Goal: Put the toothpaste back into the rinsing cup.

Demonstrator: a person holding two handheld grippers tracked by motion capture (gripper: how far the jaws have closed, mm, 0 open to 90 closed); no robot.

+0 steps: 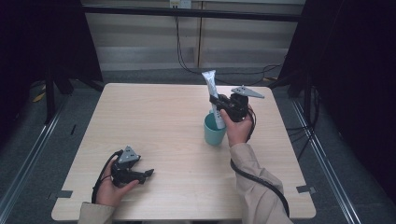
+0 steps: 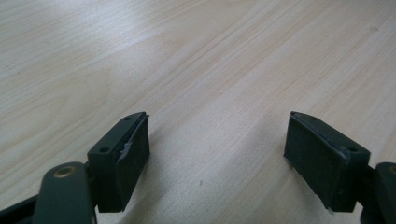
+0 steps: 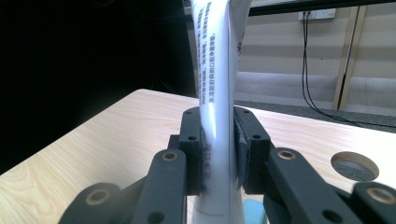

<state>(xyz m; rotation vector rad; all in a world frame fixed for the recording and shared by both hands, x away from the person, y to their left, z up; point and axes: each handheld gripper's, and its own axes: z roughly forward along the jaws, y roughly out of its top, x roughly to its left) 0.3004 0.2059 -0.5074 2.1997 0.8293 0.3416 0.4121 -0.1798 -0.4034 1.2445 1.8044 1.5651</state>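
Note:
A white tube (image 1: pixel 210 88) stands upright with its lower end inside a teal cup (image 1: pixel 214 131) right of the table's middle. My right gripper (image 1: pixel 216 103) is shut on the tube just above the cup's rim. In the right gripper view the tube (image 3: pixel 218 84) rises between the two pressed pads, its printed side facing the camera, and a sliver of the cup (image 3: pixel 252 208) shows below. My left gripper (image 1: pixel 148 173) rests in a hand near the table's front left, jaws wide apart with nothing between them. In its own view the left gripper (image 2: pixel 217 161) hovers just over bare wood.
The light wooden table (image 1: pixel 154 121) has a round cable hole (image 3: pixel 354 165) near the right gripper. Dark curtains flank both sides, and cables hang along the back wall. A black cable trails from the right gripper down the sleeve.

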